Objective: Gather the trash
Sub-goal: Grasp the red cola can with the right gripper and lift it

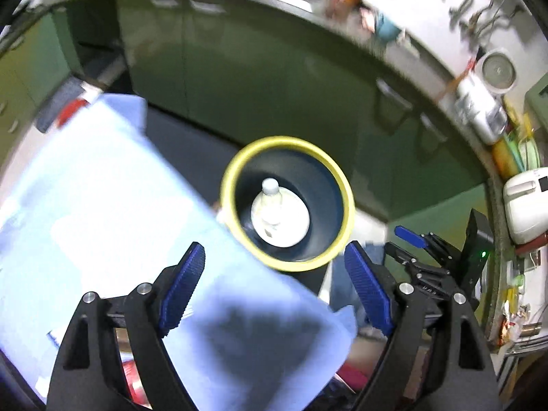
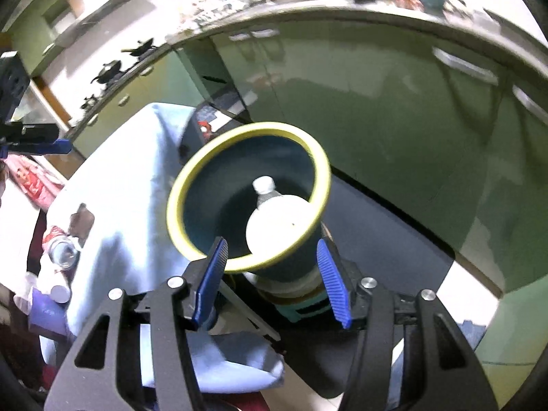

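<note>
A dark bin with a yellow rim stands on the floor beside the table; it also shows in the right wrist view. A clear plastic bottle with a white cap lies inside it, also in the right wrist view. My left gripper is open and empty, above the table edge just short of the bin. My right gripper is open and empty, right over the bin's near rim. The right gripper also shows at the right of the left wrist view.
A table with a light blue cloth is left of the bin, also in the right wrist view. On its left edge lie a jar, a white cap and red packets. Green cabinets and a cluttered counter stand behind.
</note>
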A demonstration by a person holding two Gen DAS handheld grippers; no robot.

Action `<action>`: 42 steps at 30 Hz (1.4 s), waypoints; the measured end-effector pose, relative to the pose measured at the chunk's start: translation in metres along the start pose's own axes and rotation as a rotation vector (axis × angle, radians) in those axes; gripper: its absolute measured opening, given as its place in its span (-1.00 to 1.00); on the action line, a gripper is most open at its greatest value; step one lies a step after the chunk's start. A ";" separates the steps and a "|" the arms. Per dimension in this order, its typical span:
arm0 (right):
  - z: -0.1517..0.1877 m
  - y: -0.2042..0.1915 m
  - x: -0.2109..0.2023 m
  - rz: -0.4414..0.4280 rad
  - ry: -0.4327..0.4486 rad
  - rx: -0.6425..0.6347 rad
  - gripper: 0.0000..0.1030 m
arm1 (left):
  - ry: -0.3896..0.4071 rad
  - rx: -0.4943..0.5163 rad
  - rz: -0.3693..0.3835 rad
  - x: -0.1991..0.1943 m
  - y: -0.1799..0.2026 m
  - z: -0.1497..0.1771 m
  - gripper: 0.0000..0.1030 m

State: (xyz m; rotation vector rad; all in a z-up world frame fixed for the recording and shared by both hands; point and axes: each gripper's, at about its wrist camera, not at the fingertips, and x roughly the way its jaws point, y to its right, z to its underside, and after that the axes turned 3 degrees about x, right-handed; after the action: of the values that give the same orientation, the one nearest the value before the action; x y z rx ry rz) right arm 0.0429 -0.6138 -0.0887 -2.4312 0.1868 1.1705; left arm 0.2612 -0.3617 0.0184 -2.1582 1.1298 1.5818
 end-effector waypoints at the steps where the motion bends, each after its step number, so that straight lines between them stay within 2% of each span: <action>1: -0.002 -0.012 -0.004 -0.012 0.008 -0.025 0.02 | 0.048 -0.013 -0.019 -0.019 -0.012 0.015 0.63; 3: -0.004 -0.036 -0.008 -0.044 0.015 -0.073 0.04 | 0.121 -0.045 -0.045 -0.049 -0.036 0.040 0.71; 4: -0.005 -0.046 -0.009 -0.056 0.015 -0.094 0.07 | 0.143 -0.059 -0.052 -0.055 -0.043 0.042 0.75; 7: -0.008 -0.093 -0.006 -0.120 -0.007 -0.199 0.07 | 0.232 -0.126 -0.093 -0.091 -0.083 0.086 0.79; 12: -0.008 -0.175 0.010 -0.272 -0.070 -0.388 0.07 | 0.413 -0.250 -0.193 -0.151 -0.141 0.176 0.90; 16: 0.001 -0.254 0.024 -0.407 -0.118 -0.627 0.11 | 0.519 -0.354 -0.246 -0.177 -0.194 0.240 0.91; 19: 0.012 -0.308 0.038 -0.487 -0.164 -0.823 0.12 | 0.554 -0.409 -0.318 -0.175 -0.225 0.265 0.91; 22: 0.021 -0.346 0.059 -0.535 -0.239 -0.926 0.12 | 0.587 -0.403 -0.397 -0.163 -0.239 0.276 0.91; 25: 0.025 -0.370 0.080 -0.528 -0.299 -0.983 0.12 | 0.615 -0.399 -0.431 -0.152 -0.261 0.280 0.91; 31: 0.038 -0.389 0.108 -0.486 -0.365 -1.069 0.12 | 0.644 -0.437 -0.392 -0.125 -0.289 0.278 0.91; 35: 0.037 -0.395 0.116 -0.468 -0.376 -1.092 0.12 | 0.652 -0.448 -0.395 -0.119 -0.297 0.284 0.91; 39: 0.037 -0.406 0.127 -0.460 -0.388 -1.110 0.12 | 0.676 -0.490 -0.353 -0.118 -0.305 0.290 0.91; 42: 0.040 -0.417 0.136 -0.469 -0.409 -1.138 0.12 | 0.680 -0.492 -0.354 -0.118 -0.306 0.291 0.91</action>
State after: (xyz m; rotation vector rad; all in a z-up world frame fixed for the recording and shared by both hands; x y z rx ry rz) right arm 0.2266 -0.2130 -0.0811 -2.6804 -1.4441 1.7627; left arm 0.2559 0.0687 -0.0640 -3.1457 0.4410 1.0613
